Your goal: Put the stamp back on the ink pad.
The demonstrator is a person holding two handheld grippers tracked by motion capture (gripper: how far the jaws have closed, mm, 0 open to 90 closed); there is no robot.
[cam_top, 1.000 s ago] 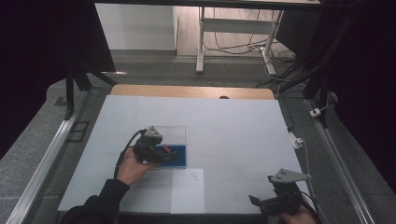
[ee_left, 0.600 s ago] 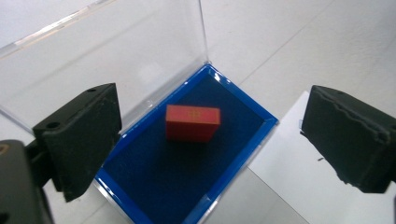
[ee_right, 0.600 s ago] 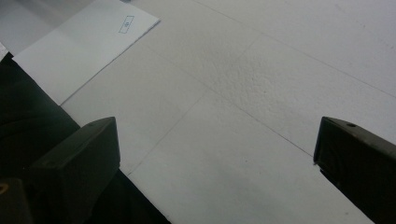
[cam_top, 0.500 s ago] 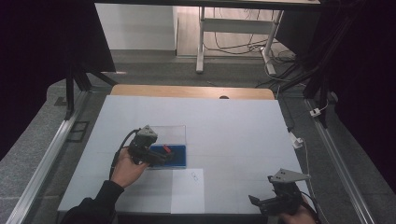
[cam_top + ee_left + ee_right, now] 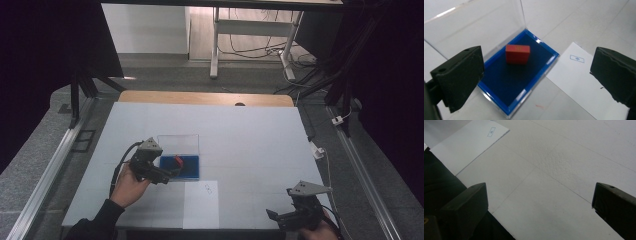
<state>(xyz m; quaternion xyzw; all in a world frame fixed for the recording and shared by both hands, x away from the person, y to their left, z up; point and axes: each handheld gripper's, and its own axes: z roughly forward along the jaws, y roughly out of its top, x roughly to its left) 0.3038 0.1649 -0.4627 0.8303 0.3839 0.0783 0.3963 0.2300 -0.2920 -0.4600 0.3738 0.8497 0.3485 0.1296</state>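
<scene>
A small red block (image 5: pixel 517 53) stands on the dark blue lining of a shallow blue box (image 5: pixel 524 82), whose clear lid (image 5: pixel 474 30) is raised behind it. In the high view the red block (image 5: pixel 177 160) and the box (image 5: pixel 187 170) lie left of the table's centre. My left gripper (image 5: pixel 167 176) is at the box's left front corner, open and empty; in its own view the left gripper (image 5: pixel 537 75) has its jaws wide apart, short of the block. My right gripper (image 5: pixel 280 217) hovers open near the table's front right edge, and the right gripper (image 5: pixel 539 205) has bare table between its jaws.
A white paper sheet (image 5: pixel 201 205) with a small stamped mark (image 5: pixel 208 188) lies just in front of the box; the sheet (image 5: pixel 469 142) also lies far left in the right gripper view. The white table (image 5: pixel 250 140) has metal rails along both sides.
My left gripper has drawn back to the left and toward the person, away from over the box. The red block stays in the box. The right gripper has not moved.
</scene>
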